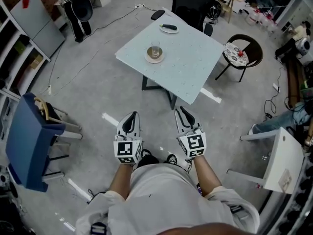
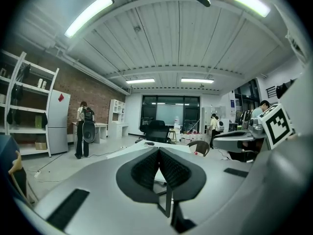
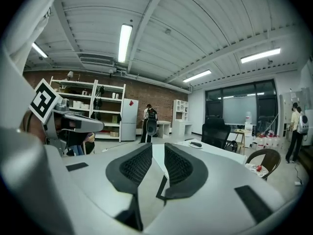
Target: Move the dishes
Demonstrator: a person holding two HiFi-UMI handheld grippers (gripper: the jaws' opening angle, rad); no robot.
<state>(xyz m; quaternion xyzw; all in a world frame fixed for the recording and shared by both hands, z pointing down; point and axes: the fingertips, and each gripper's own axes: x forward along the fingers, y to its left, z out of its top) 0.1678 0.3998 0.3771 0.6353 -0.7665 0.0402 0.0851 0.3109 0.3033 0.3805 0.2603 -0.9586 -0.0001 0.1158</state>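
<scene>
Desk [image 1: 195,62]: lay at 12 o'clock.
Glass [image 1: 155,48]: stood on a saucer [image 1: 147,57], desk's 9 o'clock.
Plate [image 1: 175,31]: desk's 11 o'clock edge.

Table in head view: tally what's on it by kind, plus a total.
On the table:
Plates: 2, near plate and far plate
Glasses: 1, glass standing on the near plate
Dark items, too small to identify: 2, dark oblong item on the far plate, dark flat item at the far corner
Total: 5
</scene>
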